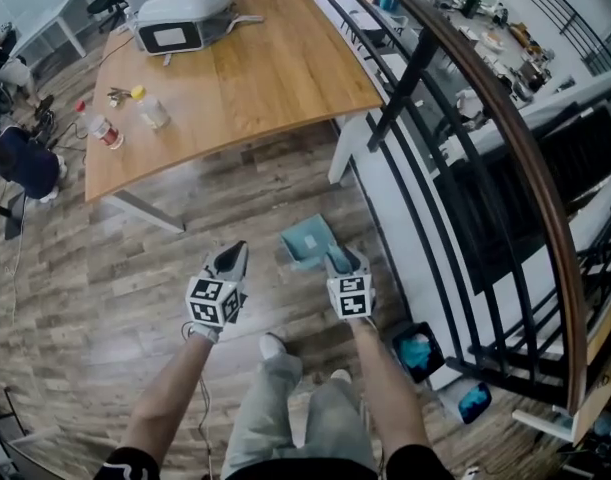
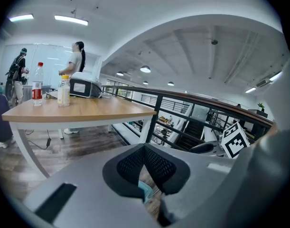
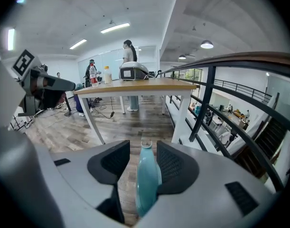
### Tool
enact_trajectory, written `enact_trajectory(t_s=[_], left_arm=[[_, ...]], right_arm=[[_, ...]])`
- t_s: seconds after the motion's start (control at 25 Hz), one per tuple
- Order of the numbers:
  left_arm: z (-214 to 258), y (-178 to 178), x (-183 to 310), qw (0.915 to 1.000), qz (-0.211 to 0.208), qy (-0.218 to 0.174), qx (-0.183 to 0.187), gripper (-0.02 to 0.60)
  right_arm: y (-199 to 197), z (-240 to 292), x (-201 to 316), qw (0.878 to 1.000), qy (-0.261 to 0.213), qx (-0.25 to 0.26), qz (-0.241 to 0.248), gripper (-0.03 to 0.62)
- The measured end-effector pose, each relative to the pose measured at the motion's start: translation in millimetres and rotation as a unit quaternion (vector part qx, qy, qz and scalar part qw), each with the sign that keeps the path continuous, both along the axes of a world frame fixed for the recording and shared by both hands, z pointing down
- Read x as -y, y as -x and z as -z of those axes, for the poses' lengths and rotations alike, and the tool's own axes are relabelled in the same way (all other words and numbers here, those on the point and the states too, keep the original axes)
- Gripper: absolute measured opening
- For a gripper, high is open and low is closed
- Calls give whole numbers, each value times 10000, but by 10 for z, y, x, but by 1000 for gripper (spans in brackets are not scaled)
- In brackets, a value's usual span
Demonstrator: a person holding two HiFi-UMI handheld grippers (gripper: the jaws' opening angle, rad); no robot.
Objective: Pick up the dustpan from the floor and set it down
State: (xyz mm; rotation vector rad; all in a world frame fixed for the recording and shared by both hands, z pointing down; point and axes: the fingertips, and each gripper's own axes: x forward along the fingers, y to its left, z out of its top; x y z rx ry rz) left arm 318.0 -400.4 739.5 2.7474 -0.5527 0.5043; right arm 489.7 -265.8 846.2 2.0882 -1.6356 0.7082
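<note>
The teal dustpan (image 1: 307, 240) is low over the wooden floor beside the white table leg; I cannot tell whether it rests on the boards. Its handle (image 3: 147, 175) stands upright between the jaws of my right gripper (image 3: 144, 144). The handle leans on the right pad, and a gap shows at the left pad, so the jaws are open around it. In the head view the right gripper (image 1: 343, 263) sits at the dustpan's near edge. My left gripper (image 1: 230, 260) hovers to the left of the dustpan, apart from it. Its tips (image 2: 145, 147) meet, shut on nothing.
A wooden table (image 1: 265, 78) stands ahead with a white device (image 1: 183, 16) and bottles (image 1: 103, 131) on it. A black railing (image 1: 455, 168) runs along the right, with teal bins (image 1: 417, 350) at its foot. My shoes (image 1: 273, 346) are just behind the grippers. People (image 2: 76, 61) stand beyond the table.
</note>
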Motion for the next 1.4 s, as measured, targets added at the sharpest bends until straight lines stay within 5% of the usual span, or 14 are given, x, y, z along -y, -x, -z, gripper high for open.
enact_trajectory(t_s=[0.36,0.72,1.4], left_arm=[[813,-6,-447,9989,397,-205,-105,-2],[1709,-82,-1307,9954,780,-394,-389,-2],[2448,157,-2439,9875,1289,-738,-526,-2]], right_arm=[[-57,1138,-214,9982,-417,-119,418,167],[-209,2410,-816,9905,-1107,-237,775,101],[-340,3358,-1916,9825,-1545,-390,964,-3]])
